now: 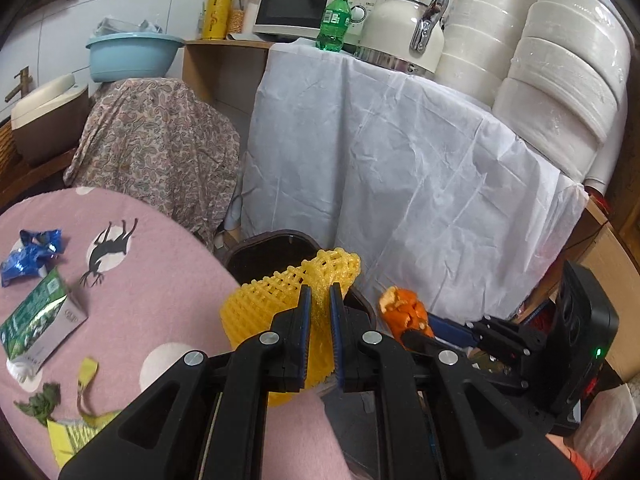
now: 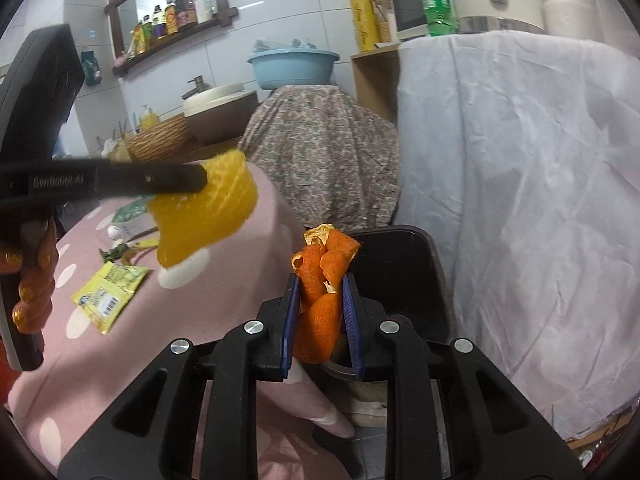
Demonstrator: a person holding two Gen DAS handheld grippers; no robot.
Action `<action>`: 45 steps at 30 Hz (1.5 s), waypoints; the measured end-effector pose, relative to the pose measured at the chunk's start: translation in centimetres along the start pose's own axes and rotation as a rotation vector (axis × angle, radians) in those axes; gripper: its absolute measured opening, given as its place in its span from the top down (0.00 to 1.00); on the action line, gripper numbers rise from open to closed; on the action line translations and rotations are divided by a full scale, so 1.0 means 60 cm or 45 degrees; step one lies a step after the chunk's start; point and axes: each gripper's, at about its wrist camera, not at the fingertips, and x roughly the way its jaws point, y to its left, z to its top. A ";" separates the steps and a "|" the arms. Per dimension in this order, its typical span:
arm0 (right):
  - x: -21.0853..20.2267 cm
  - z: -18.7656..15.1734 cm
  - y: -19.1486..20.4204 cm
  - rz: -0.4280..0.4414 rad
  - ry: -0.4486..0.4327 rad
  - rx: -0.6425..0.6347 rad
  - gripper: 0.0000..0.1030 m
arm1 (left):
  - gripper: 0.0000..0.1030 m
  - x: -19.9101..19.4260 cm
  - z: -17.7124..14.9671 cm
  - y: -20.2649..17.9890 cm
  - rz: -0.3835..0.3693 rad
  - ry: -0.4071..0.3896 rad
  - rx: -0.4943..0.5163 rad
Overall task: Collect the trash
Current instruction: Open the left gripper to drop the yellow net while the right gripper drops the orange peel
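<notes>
The left gripper (image 1: 320, 294) had its jaws closed tight on a yellow foam fruit net (image 1: 260, 304), which bulged out to the left of them past the desk's (image 1: 160, 280) pink-covered edge, in front of the dark bin (image 1: 272, 246). The right gripper (image 2: 320, 292) pinched curled orange peel (image 2: 320, 280) between narrowly parted jaws, just beside the bin's rim. Wrappers (image 1: 30, 254) and a carton (image 1: 40, 328) lay on the desk.

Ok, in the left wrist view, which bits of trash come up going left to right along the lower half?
Blue wrapper → green carton → yellow foam net, gripped in the left gripper → orange peel, in the right gripper.
</notes>
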 end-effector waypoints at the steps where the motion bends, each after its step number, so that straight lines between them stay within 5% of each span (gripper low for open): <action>1: 0.002 -0.004 -0.009 -0.015 0.005 0.007 0.78 | 0.90 0.008 0.007 -0.002 0.002 0.004 0.004; 14: 0.059 -0.052 -0.105 -0.087 0.114 0.151 0.78 | 0.90 0.160 0.057 -0.045 -0.081 0.186 0.044; 21: 0.084 -0.064 -0.121 -0.095 0.148 0.175 0.78 | 0.90 0.246 0.054 -0.049 -0.049 0.297 0.024; 22: 0.086 -0.063 -0.120 -0.093 0.151 0.174 0.78 | 0.87 0.252 0.053 -0.049 -0.048 0.308 0.021; 26: 0.104 -0.064 -0.116 -0.091 0.168 0.154 0.78 | 0.37 0.260 0.051 -0.038 -0.016 0.295 -0.013; 45: 0.257 -0.057 -0.142 -0.074 0.309 0.205 0.78 | 0.19 0.157 0.043 -0.022 0.077 0.094 0.118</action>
